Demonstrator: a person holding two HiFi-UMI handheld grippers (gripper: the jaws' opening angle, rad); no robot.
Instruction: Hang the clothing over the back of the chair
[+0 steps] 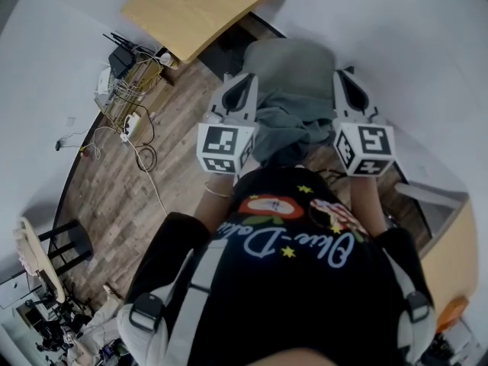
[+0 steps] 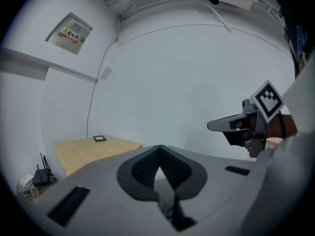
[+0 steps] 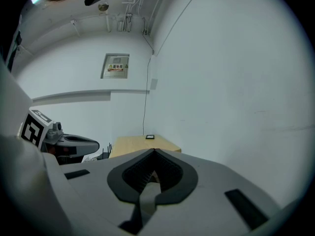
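as left gripper (image 1: 245, 81) and right gripper (image 1: 345, 77) pinch clothing (image 1: 293, 124), side by side

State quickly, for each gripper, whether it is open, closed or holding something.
Left gripper: closed on the grey-green fabric garment.
Right gripper: closed on the same garment.

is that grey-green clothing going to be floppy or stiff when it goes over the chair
Probably floppy: the clothing sags in folds between the left gripper and the right gripper. Likely light, since each shut gripper seems to carry it by just a pinched edge. It should drape over the chair back, though it might slide off if hung unevenly.
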